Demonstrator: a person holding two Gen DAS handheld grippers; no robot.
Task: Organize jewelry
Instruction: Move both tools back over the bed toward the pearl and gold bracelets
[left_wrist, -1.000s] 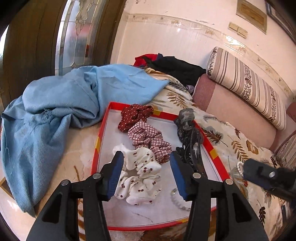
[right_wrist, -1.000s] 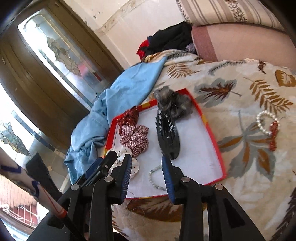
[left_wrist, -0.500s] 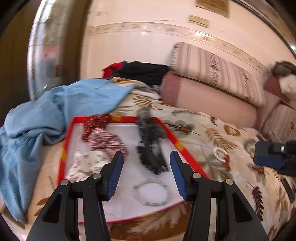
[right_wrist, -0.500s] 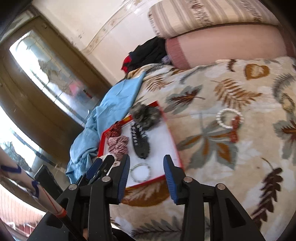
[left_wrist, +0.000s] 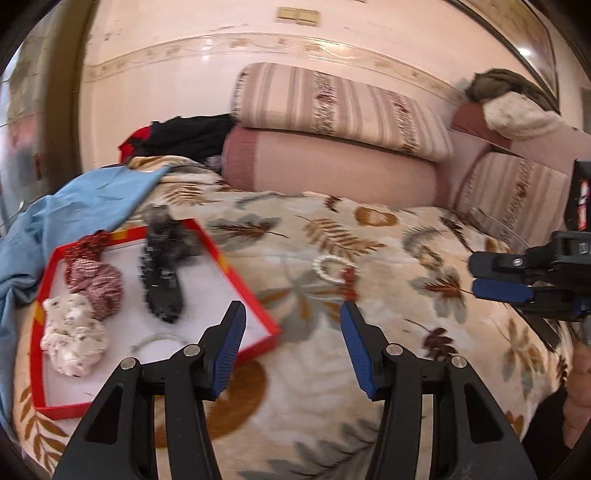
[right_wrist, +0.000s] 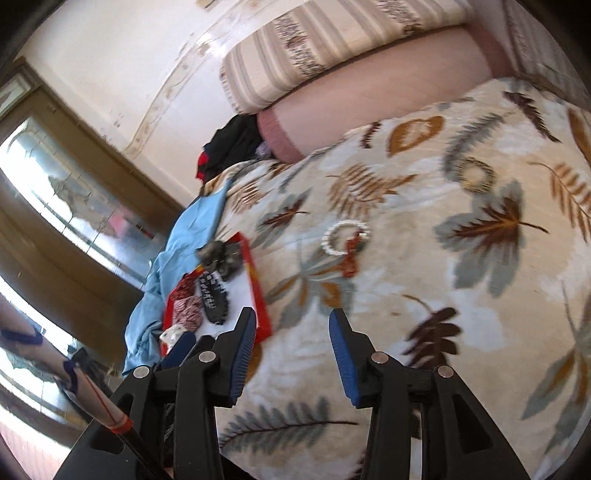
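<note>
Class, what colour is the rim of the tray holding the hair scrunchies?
Red, with small yellow patches, on the tray; clearest in the left wrist view.

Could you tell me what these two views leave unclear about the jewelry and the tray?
- Pearl bracelet on the blanket: motion blur hides how the red piece beside it attaches, in both views.
- Red tray: in the right wrist view the left tool and the right tool's own fingers cover its near end.
- Beaded bracelet in the tray: faint and blurred in the left wrist view.
- Dark hair clip: smeared, teeth unreadable.
</note>
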